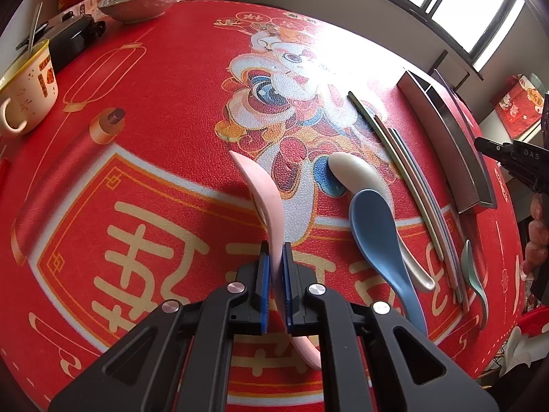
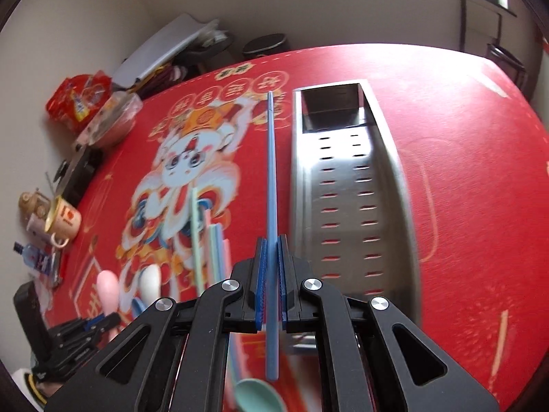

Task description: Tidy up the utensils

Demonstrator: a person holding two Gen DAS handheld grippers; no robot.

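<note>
left wrist view, left gripper (image 1: 274, 257) clamps pink spoon (image 1: 264, 202), right gripper (image 2: 271, 261) clamps blue chopstick (image 2: 271, 178)

A home dining room: a round table under a red festive printed tablecloth (image 1: 164, 110), snack bags (image 2: 80, 98) and a cream ceramic mug (image 1: 29, 94) at its far edge.

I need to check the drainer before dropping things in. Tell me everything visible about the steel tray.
The steel tray is a long, narrow trough of brushed metal, its floor punched with two rows of slots. A partition closes off a small compartment at its far end. It lies flat on the red cloth, seemingly empty, just right of the blue chopstick. Nothing visibly touches it.
</note>
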